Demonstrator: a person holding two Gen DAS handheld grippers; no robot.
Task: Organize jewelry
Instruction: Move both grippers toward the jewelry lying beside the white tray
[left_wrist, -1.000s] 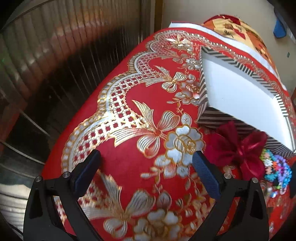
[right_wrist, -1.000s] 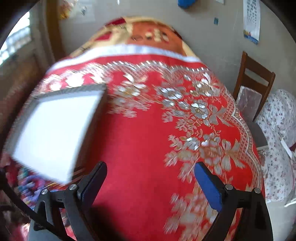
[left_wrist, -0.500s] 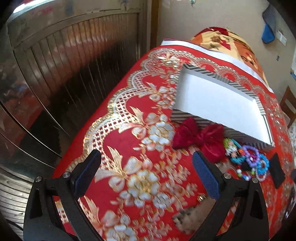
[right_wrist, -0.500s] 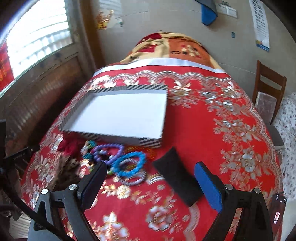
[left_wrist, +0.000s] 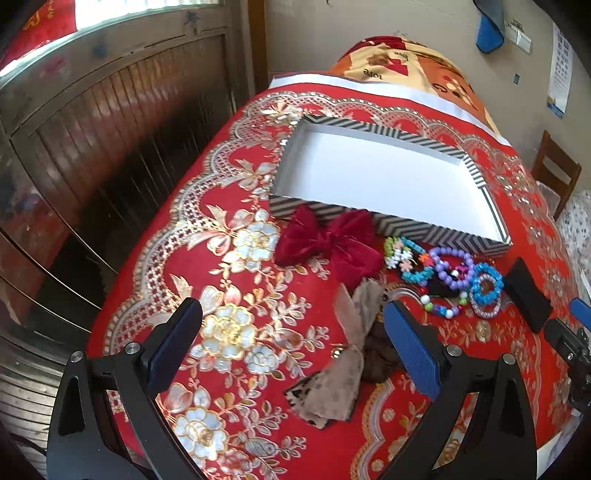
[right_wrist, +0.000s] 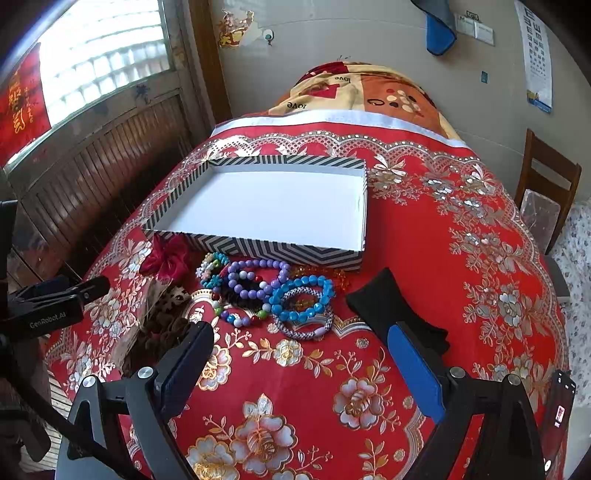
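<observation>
An empty white box with striped black-and-white sides (left_wrist: 384, 181) (right_wrist: 273, 206) lies on the red floral tablecloth. In front of it lie a dark red bow (left_wrist: 328, 243) (right_wrist: 166, 258), a beige bow (left_wrist: 343, 362), a brown scrunchie (right_wrist: 166, 332) and a heap of bead bracelets (left_wrist: 450, 277) (right_wrist: 266, 291), purple, blue and mixed. A black pouch (left_wrist: 526, 299) (right_wrist: 391, 310) lies to their right. My left gripper (left_wrist: 291, 350) is open above the beige bow. My right gripper (right_wrist: 299, 373) is open, just short of the bracelets.
The table drops off at its left edge (left_wrist: 122, 295) towards a wood-panelled wall (left_wrist: 92, 147). A wooden chair (right_wrist: 546, 192) stands to the right. A folded blanket (right_wrist: 354, 96) lies behind the tablecloth. The left gripper also shows at the left of the right wrist view (right_wrist: 55, 299).
Both grippers have pulled back and up, so the box, bows, bracelets and pouch have come fully into view. Both stayed open. Nothing on the table has moved.
</observation>
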